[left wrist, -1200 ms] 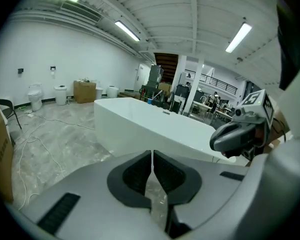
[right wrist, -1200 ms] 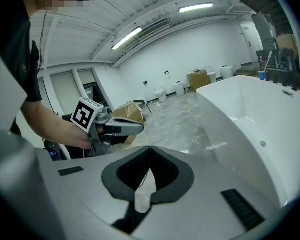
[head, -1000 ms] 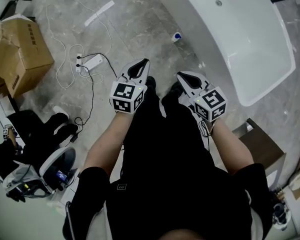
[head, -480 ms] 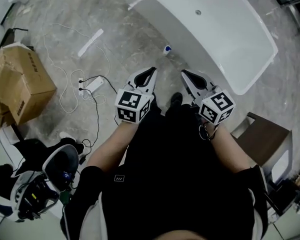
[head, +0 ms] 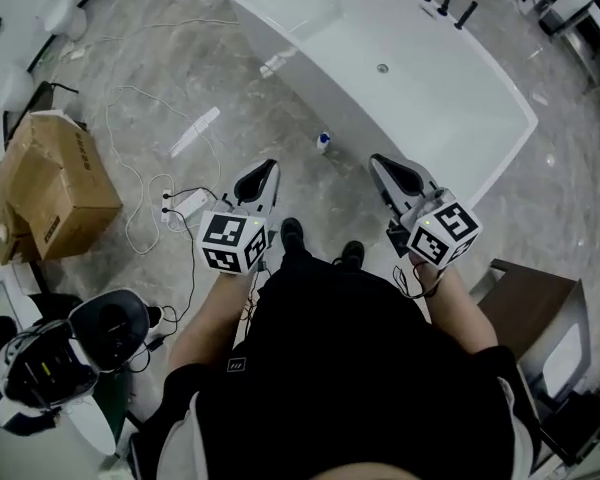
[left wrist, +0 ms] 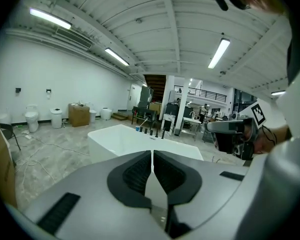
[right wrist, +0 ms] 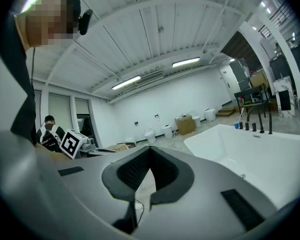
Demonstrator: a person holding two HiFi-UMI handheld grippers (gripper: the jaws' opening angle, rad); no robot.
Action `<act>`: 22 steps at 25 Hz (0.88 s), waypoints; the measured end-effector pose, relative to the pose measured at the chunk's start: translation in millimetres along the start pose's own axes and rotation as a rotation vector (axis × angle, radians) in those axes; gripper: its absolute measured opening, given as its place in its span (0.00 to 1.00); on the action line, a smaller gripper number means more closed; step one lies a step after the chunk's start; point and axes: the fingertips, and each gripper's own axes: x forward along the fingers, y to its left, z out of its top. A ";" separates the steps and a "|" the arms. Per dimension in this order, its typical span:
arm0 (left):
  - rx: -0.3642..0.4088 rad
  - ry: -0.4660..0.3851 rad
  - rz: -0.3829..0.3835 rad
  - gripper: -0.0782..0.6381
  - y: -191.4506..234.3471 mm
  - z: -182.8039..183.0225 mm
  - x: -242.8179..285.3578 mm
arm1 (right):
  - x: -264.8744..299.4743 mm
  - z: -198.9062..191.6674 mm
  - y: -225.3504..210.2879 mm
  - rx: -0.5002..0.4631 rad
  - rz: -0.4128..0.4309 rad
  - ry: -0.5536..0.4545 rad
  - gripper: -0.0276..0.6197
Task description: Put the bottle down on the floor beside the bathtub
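Small white bottle with blue cap [head: 323, 143] — on grey marble floor [head: 270, 118], just beside white rectangular bathtub [head: 280, 43]. Left gripper [head: 268, 168] and right gripper [head: 378, 161] — jaws together, nothing held. Hazard: a forward step could likely knock it over.

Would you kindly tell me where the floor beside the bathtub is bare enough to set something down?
Bare floor lies between the white strip and the bathtub, beyond the bottle, and again between the bottle and the person's shoes. It is crowded leftwards: power strip, cables and box.
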 end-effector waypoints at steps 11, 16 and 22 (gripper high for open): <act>-0.041 -0.050 0.103 0.15 -70.0 14.8 -24.1 | -110.1 8.4 -48.1 0.014 -0.030 0.002 0.09; -0.001 -0.063 0.101 0.15 -69.5 30.2 -32.5 | -113.2 29.2 -32.1 -0.036 0.014 -0.036 0.09; 0.065 -0.106 0.088 0.15 -46.5 52.2 -30.3 | -97.4 53.5 -21.0 -0.084 -0.028 -0.140 0.09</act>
